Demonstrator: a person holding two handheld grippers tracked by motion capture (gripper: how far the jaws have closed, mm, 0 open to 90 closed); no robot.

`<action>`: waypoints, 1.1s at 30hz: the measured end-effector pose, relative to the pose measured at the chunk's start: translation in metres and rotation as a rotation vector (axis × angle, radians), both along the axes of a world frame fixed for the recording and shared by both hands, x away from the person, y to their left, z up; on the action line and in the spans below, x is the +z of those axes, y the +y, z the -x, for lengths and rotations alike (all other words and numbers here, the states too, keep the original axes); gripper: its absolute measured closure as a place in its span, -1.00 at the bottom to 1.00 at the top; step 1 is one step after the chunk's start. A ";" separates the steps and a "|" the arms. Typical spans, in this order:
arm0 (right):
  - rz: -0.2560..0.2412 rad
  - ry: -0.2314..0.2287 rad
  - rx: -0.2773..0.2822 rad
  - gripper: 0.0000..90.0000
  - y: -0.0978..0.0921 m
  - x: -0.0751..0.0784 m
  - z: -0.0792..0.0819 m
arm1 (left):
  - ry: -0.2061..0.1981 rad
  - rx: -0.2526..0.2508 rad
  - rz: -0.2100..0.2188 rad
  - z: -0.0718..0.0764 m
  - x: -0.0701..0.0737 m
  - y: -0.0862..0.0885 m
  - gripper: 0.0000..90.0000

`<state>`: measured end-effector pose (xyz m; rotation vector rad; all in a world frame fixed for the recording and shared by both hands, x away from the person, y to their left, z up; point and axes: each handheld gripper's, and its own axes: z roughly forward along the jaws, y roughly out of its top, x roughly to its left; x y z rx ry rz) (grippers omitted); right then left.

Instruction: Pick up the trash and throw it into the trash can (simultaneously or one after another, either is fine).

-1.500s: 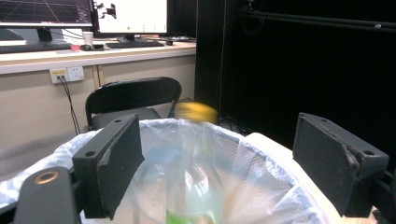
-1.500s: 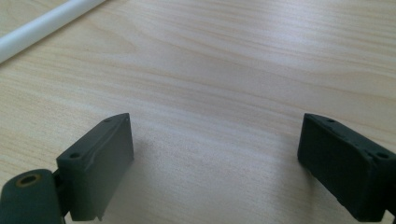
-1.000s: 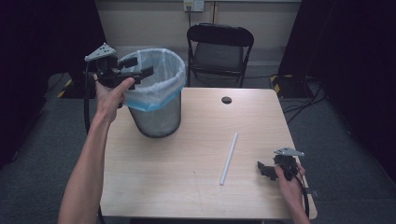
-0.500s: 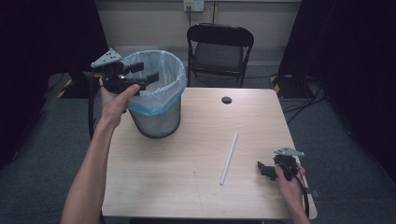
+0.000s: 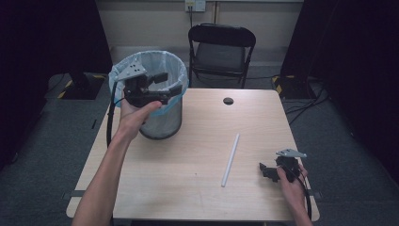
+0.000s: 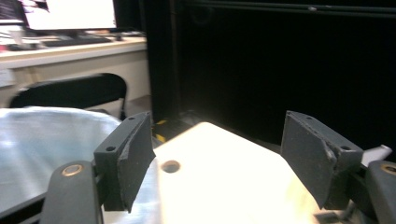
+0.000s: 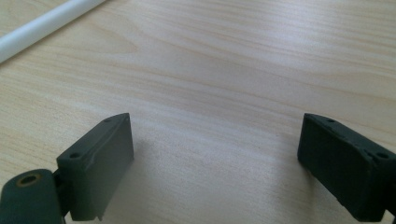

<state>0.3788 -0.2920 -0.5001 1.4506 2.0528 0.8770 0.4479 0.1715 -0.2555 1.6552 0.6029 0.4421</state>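
Wire-mesh waste bin (image 5: 160,117) with pale blue liner stands near the far-left corner of the light wooden table (image 5: 188,188). Left gripper (image 5: 162,87) hovers over its rim, jaws spread wide, grasping nothing. White plastic tube (image 5: 230,159) lies right of centre, probably flat. Right gripper (image 5: 264,170) rests near the front-right corner, jaws released, empty, just beside the tube.

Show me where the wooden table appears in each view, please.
High view: the table lies across the centre.
Left gripper view: the table shows bright between the jaws.
Right gripper view: the table spreads beyond the jaws.
Landmarks: round hole; white tube.
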 end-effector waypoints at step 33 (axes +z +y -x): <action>0.000 0.000 0.000 -0.79 0.000 0.000 0.000 | 0.157 -0.170 -0.127 0.037 -0.112 -0.087 -0.51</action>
